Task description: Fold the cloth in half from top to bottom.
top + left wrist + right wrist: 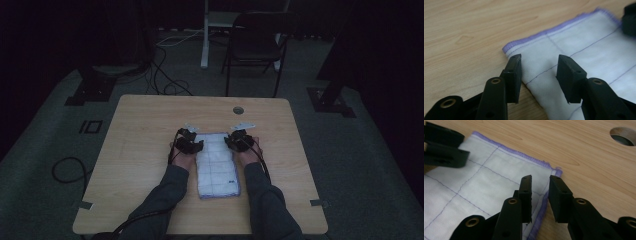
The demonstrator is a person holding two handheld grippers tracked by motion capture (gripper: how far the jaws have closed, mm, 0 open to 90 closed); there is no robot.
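Note:
A white cloth (pixel 216 165) with a purple hem and thin grid stitching lies folded flat on the wooden table (pixel 145 150), its long side running away from the person. My left gripper (pixel 198 145) rests at the cloth's far left corner. Its jaws (pixel 539 58) stand open just above the cloth (pixel 584 40), with nothing pinched. My right gripper (pixel 228 141) sits at the far right corner. Its jaws (pixel 540 178) are open with a narrower gap, straddling the right hem of the cloth (pixel 486 182) without pressing it. Each gripper view also catches the opposite gripper (pixel 630 21) (pixel 444 147) across the cloth.
A round cable hole (pixel 238 110) (pixel 622 136) is cut in the table just beyond the cloth. Behind the table stand a dark folding chair (pixel 255 40) and a white post (pixel 205 35), with cables (pixel 165 75) on the floor.

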